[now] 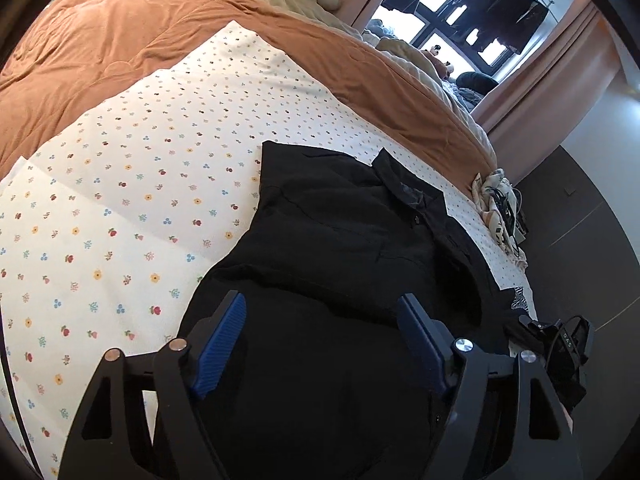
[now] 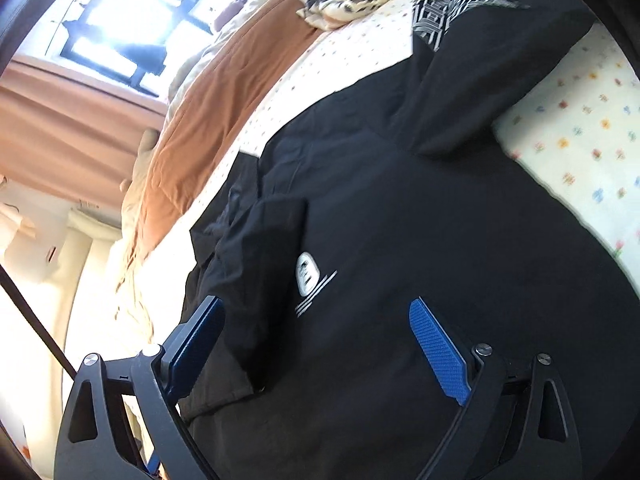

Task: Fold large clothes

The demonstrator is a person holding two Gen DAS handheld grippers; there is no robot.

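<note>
A large black jacket point(image 1: 340, 240) lies spread on the flower-print bed sheet point(image 1: 120, 200), collar toward the far right. My left gripper point(image 1: 322, 300) is open, its blue pads just above the jacket's near part, holding nothing. In the right wrist view the same jacket point(image 2: 400, 200) fills the frame, with a small white logo point(image 2: 307, 271) on the chest and a sleeve with a striped patch point(image 2: 436, 20) lying toward the far edge. My right gripper point(image 2: 316, 306) is open above the jacket near the logo, empty.
An orange quilt point(image 1: 140, 40) is bunched along the far side of the bed. A pale cloth with black cables point(image 1: 500, 208) lies at the bed's right edge. Pink curtains point(image 1: 560, 100) and a window with hanging dark clothes stand beyond. Dark floor lies to the right.
</note>
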